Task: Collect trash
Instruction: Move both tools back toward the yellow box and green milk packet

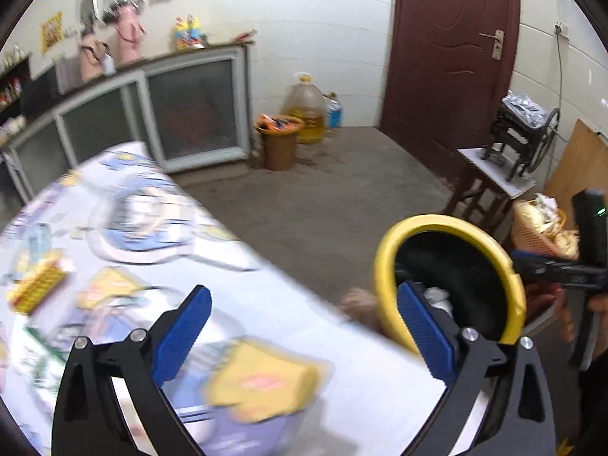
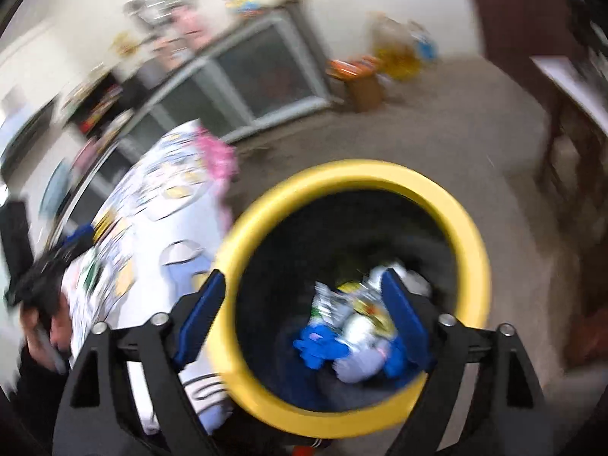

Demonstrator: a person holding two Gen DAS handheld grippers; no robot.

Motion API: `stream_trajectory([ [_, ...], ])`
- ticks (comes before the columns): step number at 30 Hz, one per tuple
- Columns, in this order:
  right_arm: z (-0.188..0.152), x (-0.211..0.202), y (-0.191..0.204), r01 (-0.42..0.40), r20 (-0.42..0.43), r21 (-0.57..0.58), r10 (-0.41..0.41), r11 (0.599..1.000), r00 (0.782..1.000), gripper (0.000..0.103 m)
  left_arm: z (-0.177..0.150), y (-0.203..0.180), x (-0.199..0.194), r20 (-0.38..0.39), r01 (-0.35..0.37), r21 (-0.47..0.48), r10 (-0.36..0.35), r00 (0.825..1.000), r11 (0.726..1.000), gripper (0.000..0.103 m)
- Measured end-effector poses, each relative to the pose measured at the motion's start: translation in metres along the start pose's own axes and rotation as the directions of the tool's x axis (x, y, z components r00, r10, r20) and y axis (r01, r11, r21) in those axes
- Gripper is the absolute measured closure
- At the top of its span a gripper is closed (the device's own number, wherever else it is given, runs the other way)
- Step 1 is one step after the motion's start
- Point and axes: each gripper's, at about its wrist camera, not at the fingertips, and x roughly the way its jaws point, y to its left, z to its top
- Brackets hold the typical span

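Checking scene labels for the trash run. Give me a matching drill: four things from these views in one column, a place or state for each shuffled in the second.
Things:
1. Yellow-rimmed round bin
2. Brown plastic bucket
3. Yellow packet
4. Left tongs

Places or states:
A. open, gripping nothing
B. on the patterned tablecloth
C. beside the table, trash inside
D. on the floor near the cabinet

Pairs: 1-C, 2-D, 3-B, 4-A

Patterned table (image 1: pixel 266 304) bearing yellow packets (image 1: pixel 262 380), a box (image 1: pixel 38 285).
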Motion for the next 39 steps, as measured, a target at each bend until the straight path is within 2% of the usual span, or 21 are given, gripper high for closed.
stream_trajectory([
  [2,0.003,-0.001,0.041,-0.08,0.012,-0.13,0.082,0.988,0.997,0.01,-0.007,0.036,-0.025,0.019,-0.06,0.005,0.06,0.998,0.998,0.008],
  [5,0.006,0.007,0.11,-0.188,-0.012,-0.319,0.194,0.929,0.981,0.008,-0.016,0.082,-0.057,0.039,-0.136,-0.004,0.136,0.99,0.991,0.008],
  [8,0.005,0.021,0.173,-0.252,-0.046,-0.473,0.261,0.845,0.964,0.008,-0.027,0.129,-0.088,0.045,-0.181,-0.004,0.181,0.983,0.984,0.008],
  [10,0.003,0.034,0.214,-0.306,-0.078,-0.55,0.317,0.777,0.945,0.008,-0.036,0.158,-0.101,0.028,-0.211,0.021,0.21,0.977,0.977,0.008],
  [12,-0.001,0.048,0.248,-0.357,-0.124,-0.592,0.356,0.722,0.926,0.008,-0.042,0.183,-0.107,0.009,-0.241,0.041,0.24,0.971,0.97,0.008],
  [15,-0.008,0.078,0.301,-0.44,-0.226,-0.636,0.392,0.634,0.892,0.008,-0.041,0.21,-0.106,-0.017,-0.228,0.079,0.23,0.973,0.971,0.008],
  [18,-0.014,0.106,0.34,-0.473,-0.279,-0.659,0.393,0.585,0.876,0.008,-0.041,0.229,-0.098,-0.04,-0.222,0.144,0.229,0.973,0.964,0.008],
  [22,-0.021,0.137,0.38,-0.519,-0.342,-0.654,0.397,0.551,0.852,0.008,-0.029,0.249,-0.076,-0.089,-0.175,0.184,0.193,0.977,0.967,0.008],
  [26,-0.025,0.158,0.405,-0.535,-0.375,-0.66,0.386,0.528,0.843,0.008,-0.016,0.261,-0.054,-0.131,-0.096,0.23,0.128,0.983,0.968,0.008],
  [29,-0.025,0.172,0.418,-0.526,-0.381,-0.67,0.365,0.525,0.85,0.008,-0.009,0.267,-0.041,-0.174,-0.038,0.254,0.084,0.981,0.966,0.008],
  [34,-0.025,0.196,0.432,-0.537,-0.414,-0.645,0.341,0.543,0.844,0.008,-0.002,0.277,-0.013,-0.239,-0.003,0.282,0.073,0.968,0.959,0.008],
  [36,-0.028,0.204,0.437,-0.526,-0.415,-0.648,0.325,0.55,0.85,0.008,-0.002,0.278,-0.002,-0.261,0.021,0.293,0.058,0.964,0.956,0.008],
  [39,-0.031,0.215,0.444,-0.517,-0.421,-0.657,0.302,0.548,0.855,0.008,-0.003,0.283,0.016,-0.287,0.02,0.303,0.071,0.955,0.953,0.008],
])
